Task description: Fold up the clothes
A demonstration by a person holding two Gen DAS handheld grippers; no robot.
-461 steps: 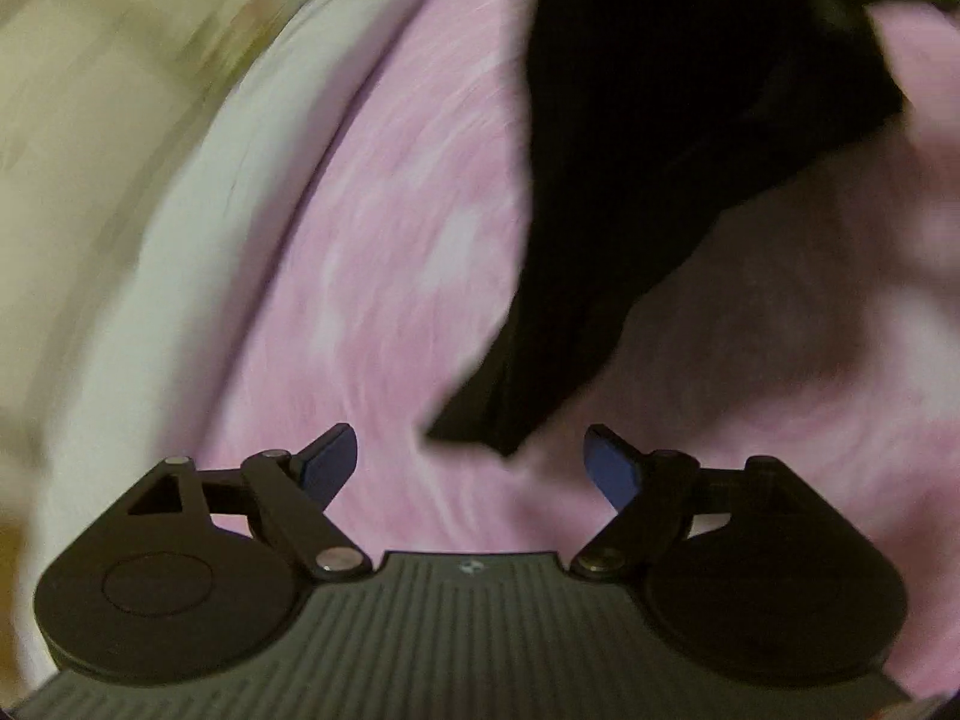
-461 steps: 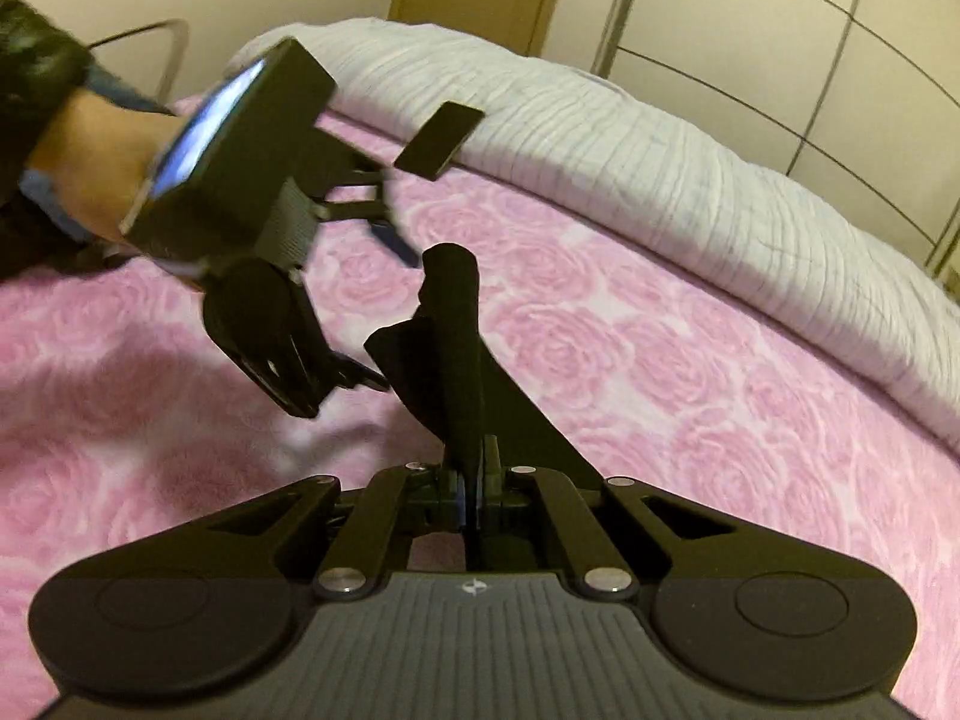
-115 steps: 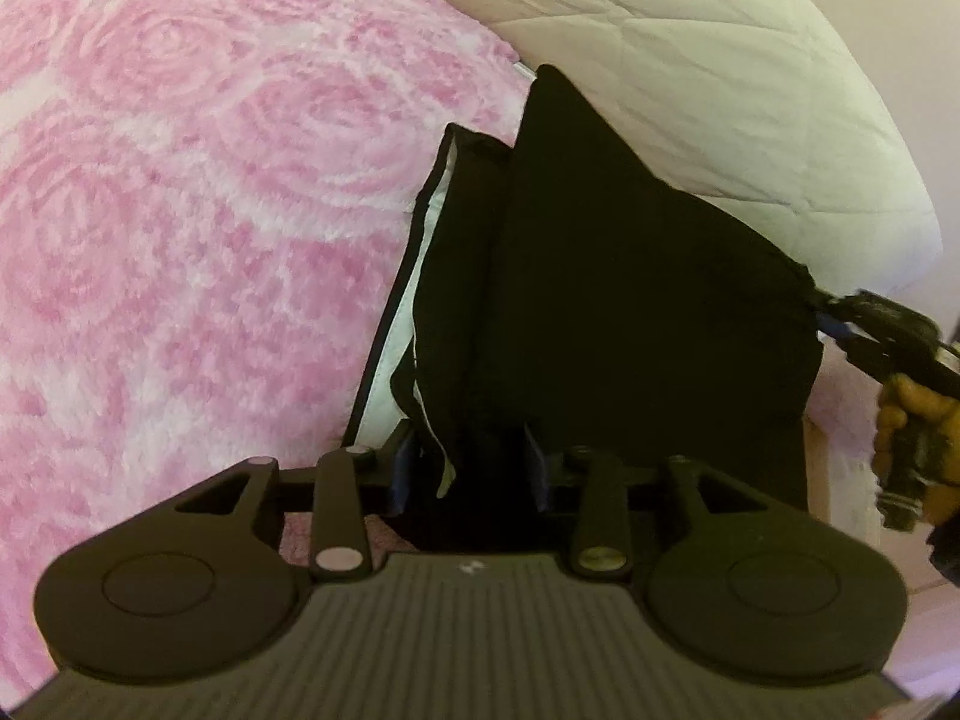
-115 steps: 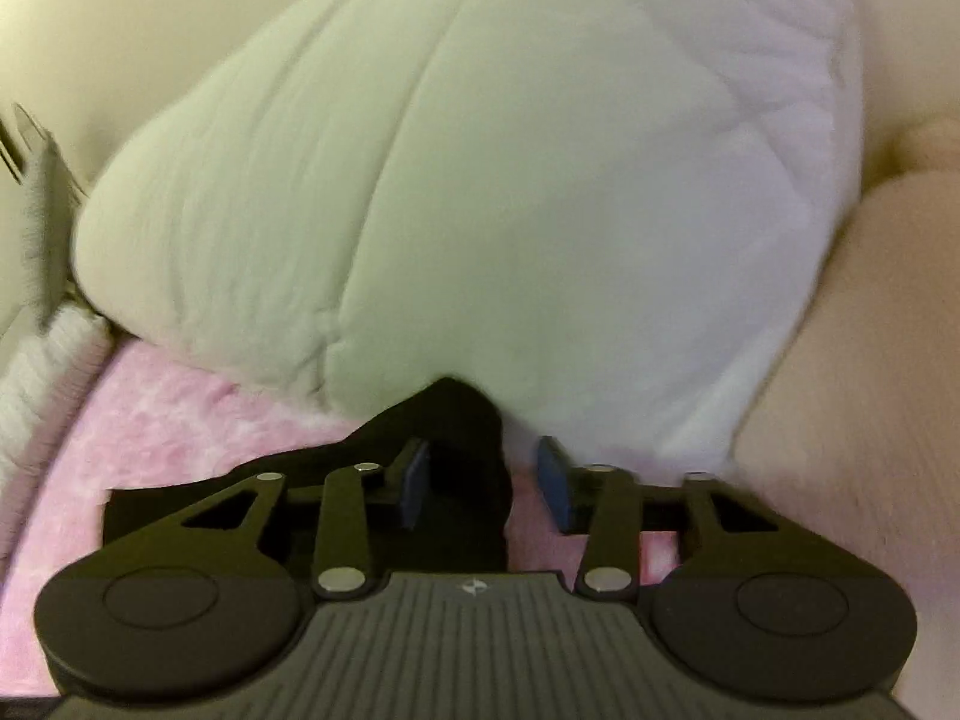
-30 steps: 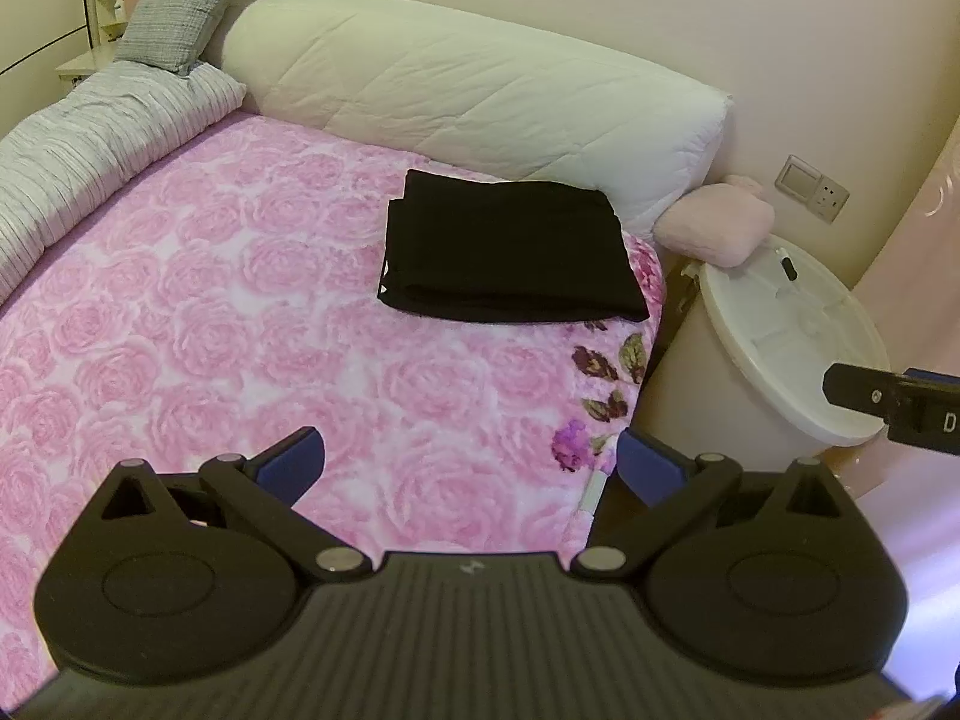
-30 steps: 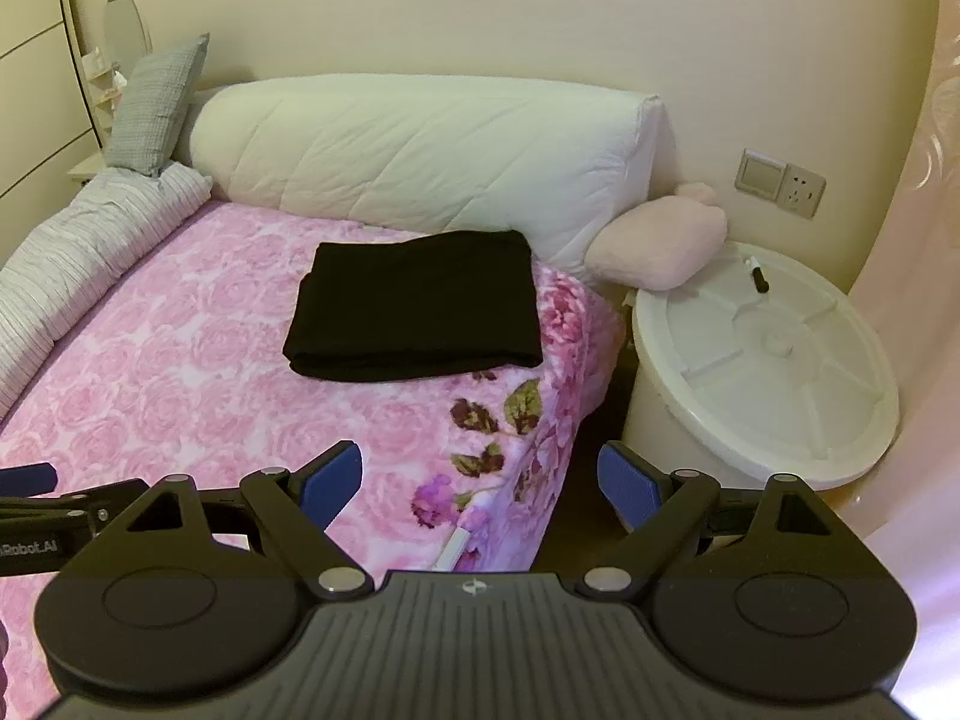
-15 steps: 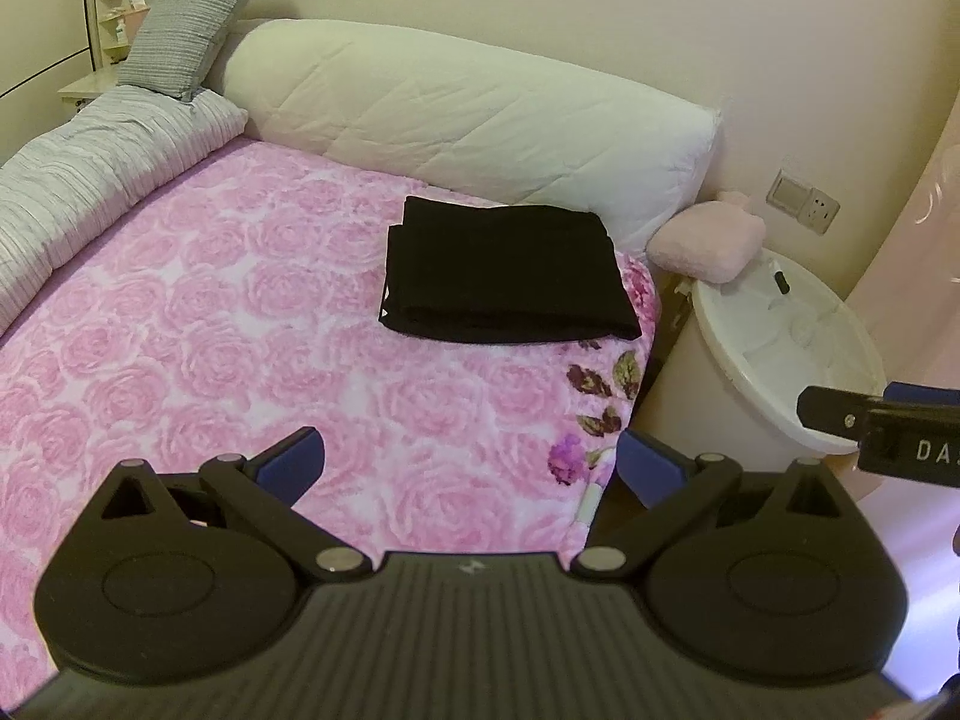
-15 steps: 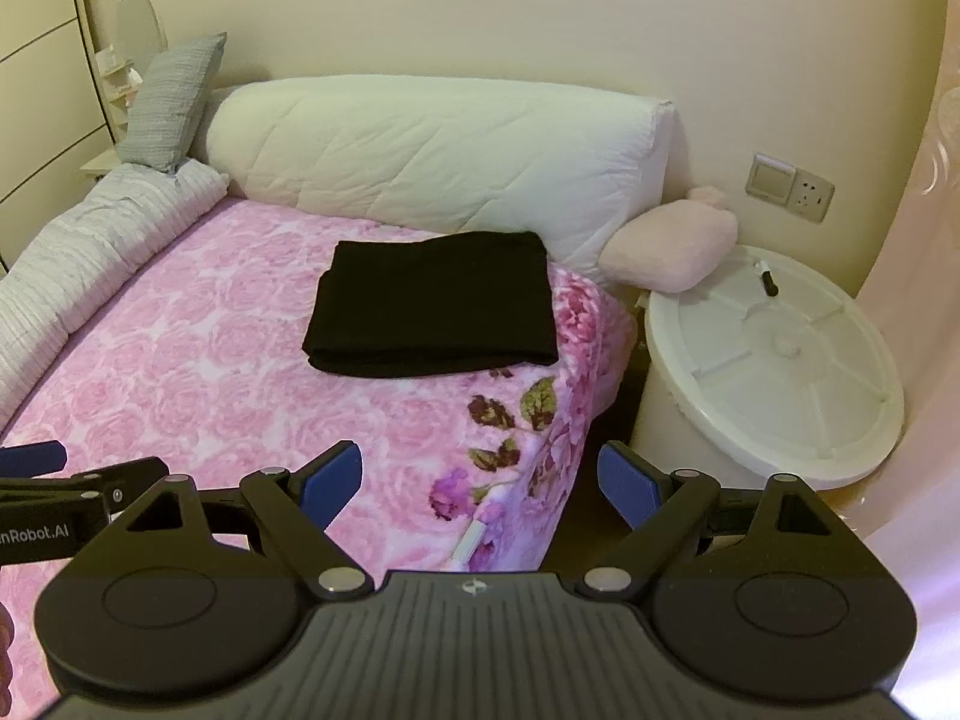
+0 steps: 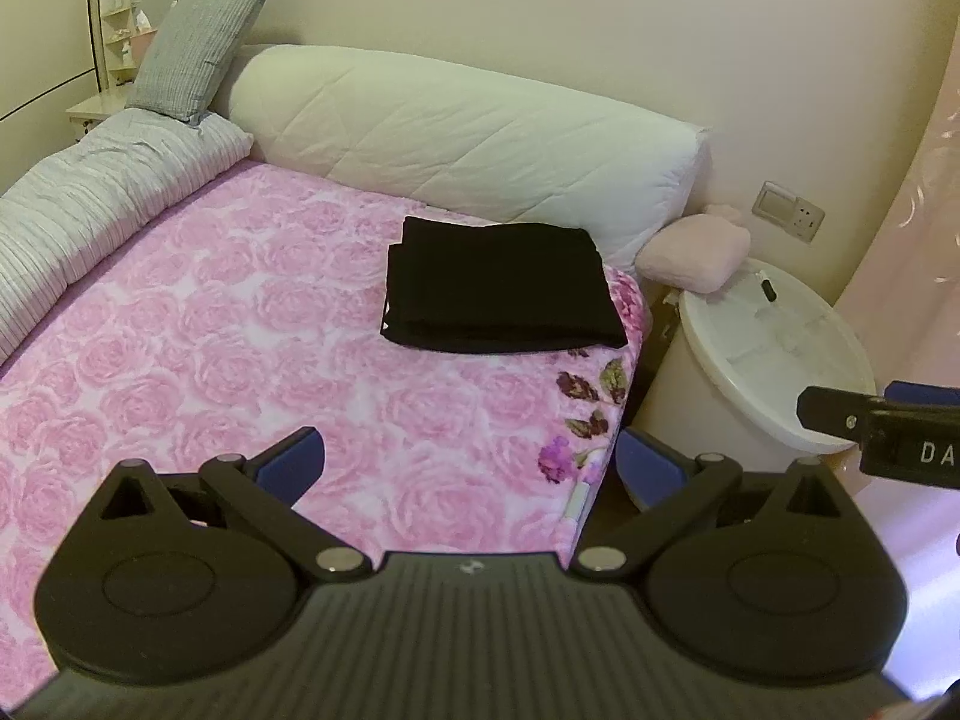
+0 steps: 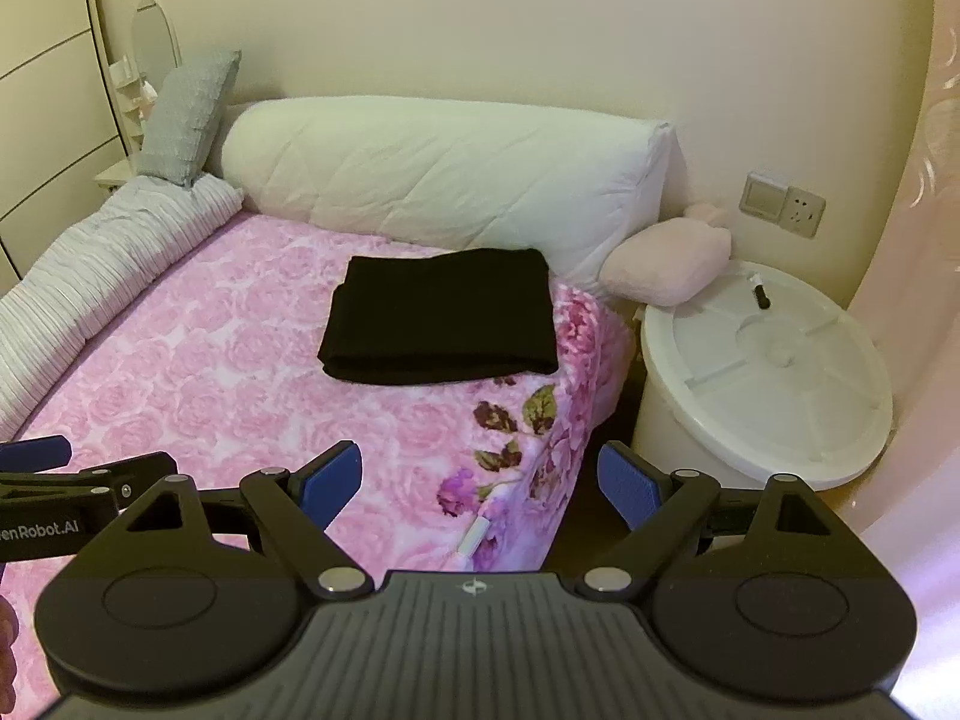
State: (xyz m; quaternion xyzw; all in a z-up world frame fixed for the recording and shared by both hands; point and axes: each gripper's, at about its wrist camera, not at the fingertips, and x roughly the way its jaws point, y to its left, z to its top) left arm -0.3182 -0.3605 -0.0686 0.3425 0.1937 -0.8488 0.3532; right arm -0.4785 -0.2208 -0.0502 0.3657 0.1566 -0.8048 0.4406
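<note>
A black garment (image 9: 501, 288) (image 10: 441, 315) lies folded into a flat rectangle on the pink rose-patterned bedspread (image 9: 198, 324) (image 10: 198, 372), near the bed's far right corner below the long white pillow (image 9: 474, 144) (image 10: 444, 165). My left gripper (image 9: 471, 468) is open, held well back from the garment, with nothing between its blue pads. My right gripper (image 10: 480, 483) is open too, empty, over the bed's near right edge. Each gripper's tip shows at the side of the other's view.
A round white tub with a lid (image 9: 774, 360) (image 10: 762, 378) stands right of the bed, a small pink cushion (image 10: 666, 267) leaning on it. A grey striped duvet roll (image 9: 78, 216) runs along the bed's left side, below a grey pillow (image 10: 186, 117).
Both grippers have drawn back and risen a little from the bed; the folded garment looks smaller and farther away. It lies unmoved, and both grippers stay open.
</note>
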